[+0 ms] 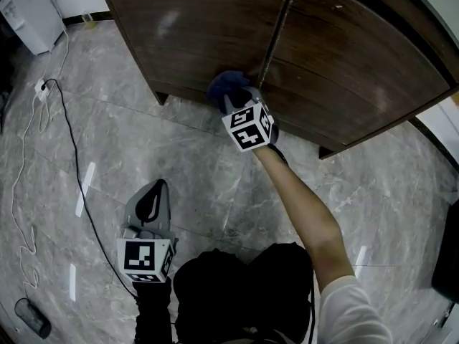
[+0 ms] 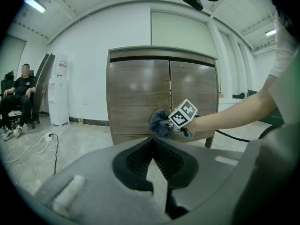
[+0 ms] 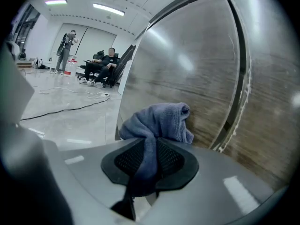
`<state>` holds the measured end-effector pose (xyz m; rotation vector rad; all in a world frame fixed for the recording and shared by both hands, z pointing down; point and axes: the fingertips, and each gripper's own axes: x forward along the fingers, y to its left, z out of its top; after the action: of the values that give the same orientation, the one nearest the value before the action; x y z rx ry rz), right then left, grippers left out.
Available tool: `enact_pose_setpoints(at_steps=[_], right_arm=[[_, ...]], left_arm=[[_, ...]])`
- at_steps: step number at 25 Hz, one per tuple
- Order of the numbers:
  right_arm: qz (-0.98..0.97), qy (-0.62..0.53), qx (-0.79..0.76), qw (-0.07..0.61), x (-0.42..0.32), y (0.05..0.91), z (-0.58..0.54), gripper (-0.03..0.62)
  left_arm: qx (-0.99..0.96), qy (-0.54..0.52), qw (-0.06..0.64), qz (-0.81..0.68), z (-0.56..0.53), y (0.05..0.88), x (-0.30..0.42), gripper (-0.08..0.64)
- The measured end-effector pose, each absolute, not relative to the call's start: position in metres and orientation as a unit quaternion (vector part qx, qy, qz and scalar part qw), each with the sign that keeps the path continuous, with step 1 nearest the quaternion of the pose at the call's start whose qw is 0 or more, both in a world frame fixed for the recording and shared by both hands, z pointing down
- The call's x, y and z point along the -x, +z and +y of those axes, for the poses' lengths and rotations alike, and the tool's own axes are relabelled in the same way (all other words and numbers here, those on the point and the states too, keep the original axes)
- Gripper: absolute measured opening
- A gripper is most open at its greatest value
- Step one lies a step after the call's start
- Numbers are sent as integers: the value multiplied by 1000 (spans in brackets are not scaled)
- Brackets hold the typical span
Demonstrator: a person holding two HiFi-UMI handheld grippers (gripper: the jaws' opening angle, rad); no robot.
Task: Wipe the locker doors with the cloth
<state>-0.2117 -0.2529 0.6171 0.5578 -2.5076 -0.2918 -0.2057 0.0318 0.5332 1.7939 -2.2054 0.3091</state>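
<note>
Pinching the blue cloth (image 3: 159,118) in my right gripper (image 3: 147,156), fingers clamped on its tail so the bunched wad leads and only fabric meets wood. The wad sits low on the left locker door (image 1: 201,27), just beside the centre seam (image 1: 276,27). Left gripper (image 1: 152,201) held down over the floor (image 1: 215,192), well apart. Its fingers are pressed together, empty; likely unneeded for wiping.

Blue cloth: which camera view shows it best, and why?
The right gripper view: the blue cloth fills the middle, clamped in the right gripper at the locker door. Head view: a small bunch. Left gripper view: distant.
</note>
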Motion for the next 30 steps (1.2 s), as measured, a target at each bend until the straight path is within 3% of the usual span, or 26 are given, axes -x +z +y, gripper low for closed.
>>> enact_pose_setpoints(at_steps=[30], right_arm=[[-950, -191, -212, 124, 257, 377, -247, 86]], left_arm=[[-629, 83, 118, -764, 32, 497, 215, 0]])
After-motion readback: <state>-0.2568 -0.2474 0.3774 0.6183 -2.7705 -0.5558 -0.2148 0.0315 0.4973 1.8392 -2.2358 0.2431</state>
